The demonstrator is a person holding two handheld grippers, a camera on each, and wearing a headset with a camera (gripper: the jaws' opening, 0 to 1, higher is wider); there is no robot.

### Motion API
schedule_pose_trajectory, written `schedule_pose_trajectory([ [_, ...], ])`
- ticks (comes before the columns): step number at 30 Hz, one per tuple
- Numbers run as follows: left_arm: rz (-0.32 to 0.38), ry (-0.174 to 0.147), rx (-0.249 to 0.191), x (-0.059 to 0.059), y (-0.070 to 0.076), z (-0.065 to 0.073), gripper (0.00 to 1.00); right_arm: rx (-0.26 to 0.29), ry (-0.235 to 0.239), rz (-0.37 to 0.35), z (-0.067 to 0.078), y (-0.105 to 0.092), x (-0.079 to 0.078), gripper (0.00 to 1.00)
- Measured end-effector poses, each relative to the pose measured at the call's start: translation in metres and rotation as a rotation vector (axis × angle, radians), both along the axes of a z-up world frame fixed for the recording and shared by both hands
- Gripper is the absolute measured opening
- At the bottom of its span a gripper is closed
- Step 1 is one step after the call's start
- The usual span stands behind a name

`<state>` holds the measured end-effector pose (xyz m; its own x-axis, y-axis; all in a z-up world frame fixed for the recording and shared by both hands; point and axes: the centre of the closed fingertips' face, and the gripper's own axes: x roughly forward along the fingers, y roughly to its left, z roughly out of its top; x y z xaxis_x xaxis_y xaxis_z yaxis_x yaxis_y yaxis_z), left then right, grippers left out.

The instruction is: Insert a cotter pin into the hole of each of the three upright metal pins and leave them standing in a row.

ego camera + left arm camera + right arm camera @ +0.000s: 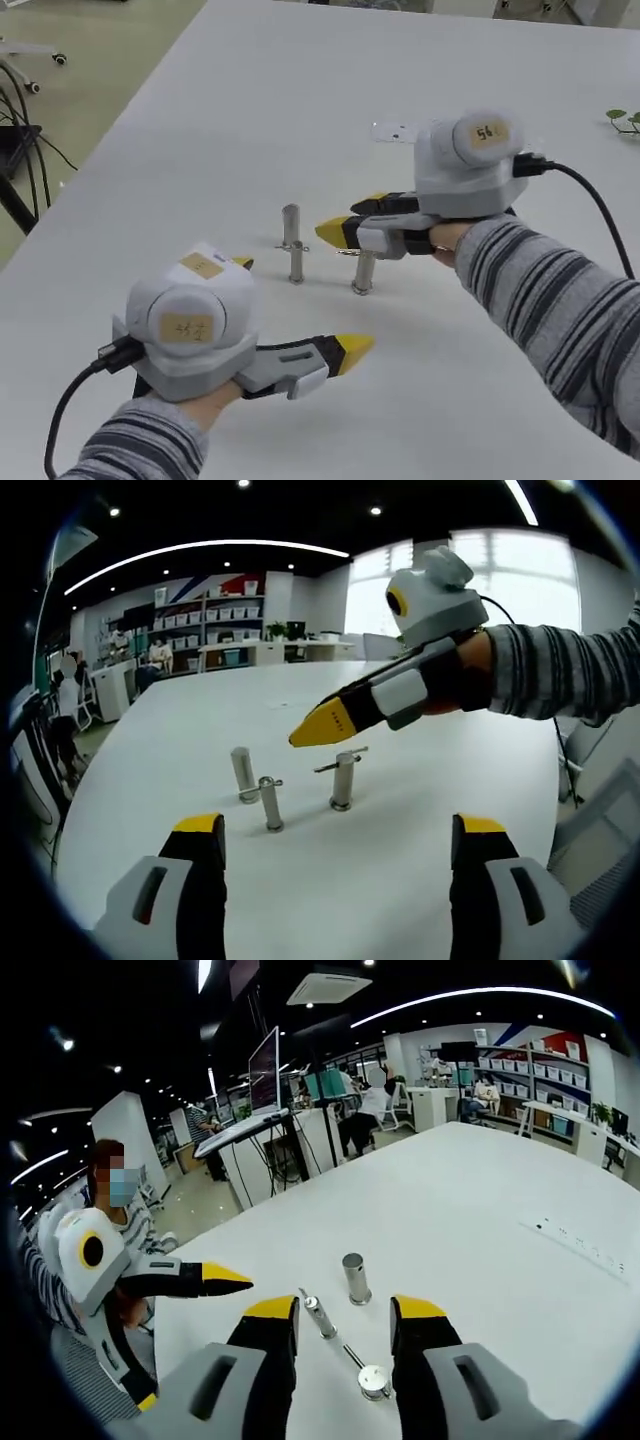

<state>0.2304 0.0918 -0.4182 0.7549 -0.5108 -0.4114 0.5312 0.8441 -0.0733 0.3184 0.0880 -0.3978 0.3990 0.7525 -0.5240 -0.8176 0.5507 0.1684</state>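
Three upright metal pins stand close together on the white table (250, 120). The far pin (291, 222) (243, 773) (354, 1278) shows no cotter pin. A cotter pin crosses the top of the middle pin (296, 262) (270, 802) (319, 1315). The third pin (363, 272) (343, 780) (374, 1380) has a cotter pin (340, 760) (352, 1356) through its top. My right gripper (355, 215) (345, 1310) hovers open just above it, jaws to either side. My left gripper (300, 305) (340, 830) is open in front of the pins, holding nothing.
A white strip (393, 131) (575, 1240) lies on the table behind the right gripper. A green sprig (626, 120) sits at the table's right edge. Beyond the table are desks, shelves and seated people. Chair legs and cables are on the floor at left (25, 120).
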Motion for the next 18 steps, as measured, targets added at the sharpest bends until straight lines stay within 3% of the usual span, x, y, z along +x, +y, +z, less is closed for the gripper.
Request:
schedule_pose_trajectory([
  [4, 0.002, 0.001, 0.006, 0.001, 0.004, -0.001, 0.96, -0.006, 0.002, 0.017, -0.005, 0.016, 0.006, 0.31],
  [8, 0.015, 0.027, -0.017, 0.003, 0.007, -0.004, 0.96, -0.019, 0.010, 0.028, -0.014, 0.030, 0.023, 0.29],
  [18, 0.012, 0.021, -0.018, 0.006, 0.006, -0.002, 0.99, -0.080, 0.027, 0.033, -0.040, 0.051, 0.040, 0.22],
])
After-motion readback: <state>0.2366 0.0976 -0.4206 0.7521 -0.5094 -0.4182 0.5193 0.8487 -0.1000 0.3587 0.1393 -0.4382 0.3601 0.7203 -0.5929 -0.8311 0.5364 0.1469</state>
